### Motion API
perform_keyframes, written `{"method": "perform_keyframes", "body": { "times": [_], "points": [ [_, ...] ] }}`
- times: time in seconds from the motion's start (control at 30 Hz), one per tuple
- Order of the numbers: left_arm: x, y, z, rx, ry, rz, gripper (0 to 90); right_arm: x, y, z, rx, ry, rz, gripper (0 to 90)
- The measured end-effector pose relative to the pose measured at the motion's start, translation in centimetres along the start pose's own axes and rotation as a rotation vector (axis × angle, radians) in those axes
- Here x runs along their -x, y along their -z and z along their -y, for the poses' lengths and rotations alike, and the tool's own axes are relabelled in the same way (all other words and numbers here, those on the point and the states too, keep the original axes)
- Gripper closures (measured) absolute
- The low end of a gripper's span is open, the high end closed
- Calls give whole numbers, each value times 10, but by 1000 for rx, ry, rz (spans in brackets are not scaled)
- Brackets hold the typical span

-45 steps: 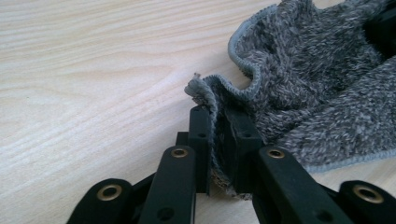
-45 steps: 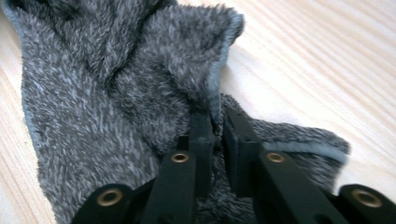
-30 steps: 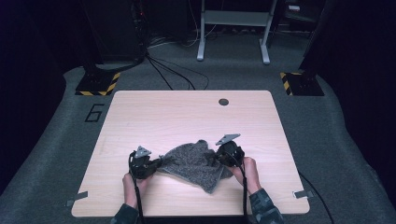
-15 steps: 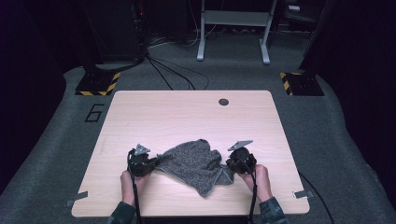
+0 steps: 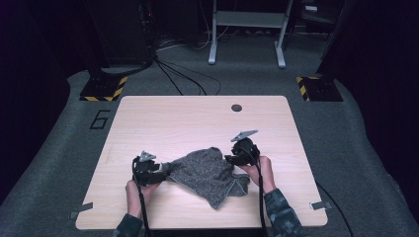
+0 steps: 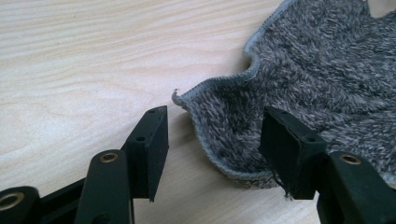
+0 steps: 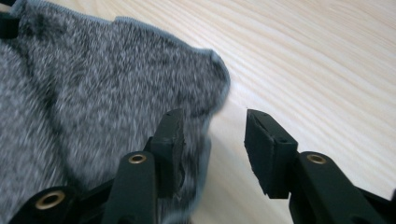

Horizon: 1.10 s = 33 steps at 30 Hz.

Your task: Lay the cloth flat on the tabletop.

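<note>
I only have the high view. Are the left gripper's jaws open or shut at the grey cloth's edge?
Observer: Open. The left gripper straddles the hemmed edge of the grey cloth, one jaw over bare table.
Operator: And the right one?
Observer: The right gripper is open too, one jaw over the cloth's edge, the other over bare wood.
Operator: Does that edge lie flat?
Observer: No, by the left gripper the hem ripples and its corner curls up.

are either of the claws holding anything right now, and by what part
Nothing is held. Both the left claw and the right claw stand open at edges of the fuzzy grey knit cloth, which lies on the table.
</note>
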<state>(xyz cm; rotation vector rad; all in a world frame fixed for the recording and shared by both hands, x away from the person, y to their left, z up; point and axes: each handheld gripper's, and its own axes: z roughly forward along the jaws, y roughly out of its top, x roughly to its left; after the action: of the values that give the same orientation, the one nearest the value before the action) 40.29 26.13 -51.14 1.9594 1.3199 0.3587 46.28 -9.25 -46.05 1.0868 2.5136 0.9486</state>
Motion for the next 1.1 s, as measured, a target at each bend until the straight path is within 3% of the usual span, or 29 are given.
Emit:
{"method": "perform_keyframes", "body": {
  "times": [0.3,0.63,0.7,0.8,0.9,1.1],
  "points": [
    [-10,-1,-5,6,18,-10,419,6,-36,-29,-46,19,-20,555],
    [-11,-8,-10,-23,18,4,474,1,-65,-44,-104,56,11,575],
    [-11,-9,-10,-11,22,1,518,0,-70,-45,-118,60,18,587],
    [-12,-9,-10,-32,8,9,574,-1,-79,-46,-136,75,42,614],
    [-12,-10,-10,-13,6,2,638,-1,-85,-44,-151,60,62,669],
    [-12,-11,-11,-22,-27,0,765,2,-85,-42,-147,41,51,809]
  ]
}}
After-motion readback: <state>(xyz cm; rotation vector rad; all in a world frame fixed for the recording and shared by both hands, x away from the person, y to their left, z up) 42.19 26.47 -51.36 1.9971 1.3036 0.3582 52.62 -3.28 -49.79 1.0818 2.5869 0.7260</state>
